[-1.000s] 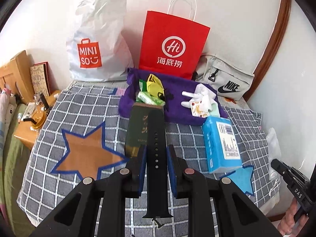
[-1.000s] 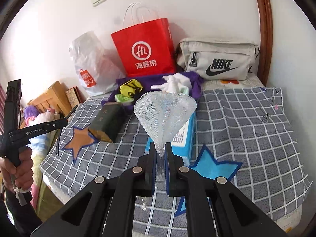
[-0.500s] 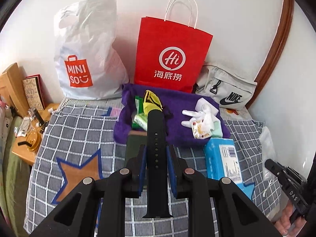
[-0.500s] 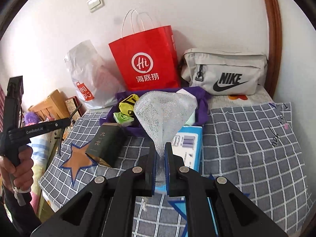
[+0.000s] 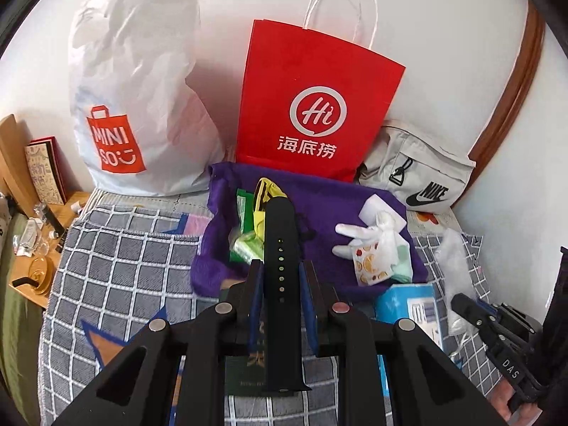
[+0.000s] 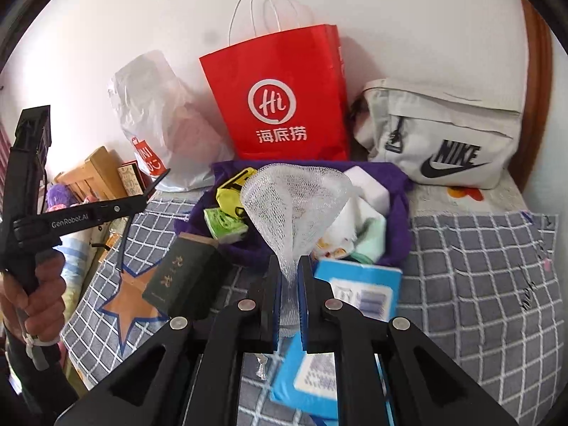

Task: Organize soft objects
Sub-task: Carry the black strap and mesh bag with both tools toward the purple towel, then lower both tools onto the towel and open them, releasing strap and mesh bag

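Checked bed (image 5: 124, 259) w/ purple cloth (image 5: 319, 191), blue box (image 6: 358, 284), green box (image 6: 184, 277).

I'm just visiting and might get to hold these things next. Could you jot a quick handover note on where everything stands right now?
Left gripper: shut on a black strap, held above the near edge of the purple cloth.
Right gripper: shut on a white mesh, also facing the cloth.
Already on the cloth: yellow pouch, green packs, white glove and small packets.
Off the cloth, on the checked cover: dark box and blue pack.
Left to do: probably set the strap and mesh on the cloth, then release.
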`<state>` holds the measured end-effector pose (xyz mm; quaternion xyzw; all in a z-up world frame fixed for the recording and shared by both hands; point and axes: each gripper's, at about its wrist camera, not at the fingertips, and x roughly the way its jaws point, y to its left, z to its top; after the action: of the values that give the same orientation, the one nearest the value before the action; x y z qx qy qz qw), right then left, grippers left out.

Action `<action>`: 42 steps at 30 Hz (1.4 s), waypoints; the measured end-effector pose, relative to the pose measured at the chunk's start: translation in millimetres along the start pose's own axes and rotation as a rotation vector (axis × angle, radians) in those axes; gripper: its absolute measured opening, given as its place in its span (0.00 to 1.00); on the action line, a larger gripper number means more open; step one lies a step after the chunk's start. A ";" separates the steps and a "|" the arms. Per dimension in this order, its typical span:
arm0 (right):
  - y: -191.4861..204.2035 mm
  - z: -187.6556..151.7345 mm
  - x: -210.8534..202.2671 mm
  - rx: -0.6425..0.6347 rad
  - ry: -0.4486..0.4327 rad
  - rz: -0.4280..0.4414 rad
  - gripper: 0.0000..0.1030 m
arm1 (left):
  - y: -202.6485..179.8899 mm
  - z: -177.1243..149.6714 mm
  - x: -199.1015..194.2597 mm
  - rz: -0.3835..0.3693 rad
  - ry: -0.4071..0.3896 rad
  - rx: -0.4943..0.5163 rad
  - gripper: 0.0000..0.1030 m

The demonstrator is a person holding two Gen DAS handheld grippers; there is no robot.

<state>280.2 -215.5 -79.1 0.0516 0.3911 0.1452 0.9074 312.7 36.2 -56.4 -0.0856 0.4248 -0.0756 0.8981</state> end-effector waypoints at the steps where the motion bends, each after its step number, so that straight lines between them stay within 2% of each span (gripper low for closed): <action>1: 1.2 5.3 6.8 0.001 0.007 0.008 0.10 | 1.7 3.6 4.7 -0.005 0.002 -0.009 0.19; 11: 17.7 46.4 51.0 -0.032 0.017 0.020 0.10 | 19.0 37.9 43.0 -0.008 0.014 -0.074 0.19; 21: 6.6 81.1 95.1 -0.011 0.018 0.014 0.10 | 32.6 65.5 86.3 0.001 0.035 -0.117 0.19; 29: -7.9 80.0 131.4 0.017 0.060 0.028 0.10 | 47.2 63.4 119.5 0.000 0.066 -0.154 0.19; 33: -13.5 76.6 150.2 0.021 0.110 0.028 0.10 | 51.0 58.2 134.4 -0.030 0.096 -0.169 0.19; 38: -20.5 72.9 168.8 0.034 0.167 0.021 0.10 | 49.5 53.7 148.2 -0.017 0.138 -0.152 0.19; 42: -21.6 69.5 176.3 0.042 0.191 0.014 0.10 | 51.8 51.8 153.9 -0.040 0.156 -0.169 0.19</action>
<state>450.3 -181.1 -158.2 0.0594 0.4785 0.1475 0.8636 452.8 59.2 -150.8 -0.1633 0.4965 -0.0638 0.8502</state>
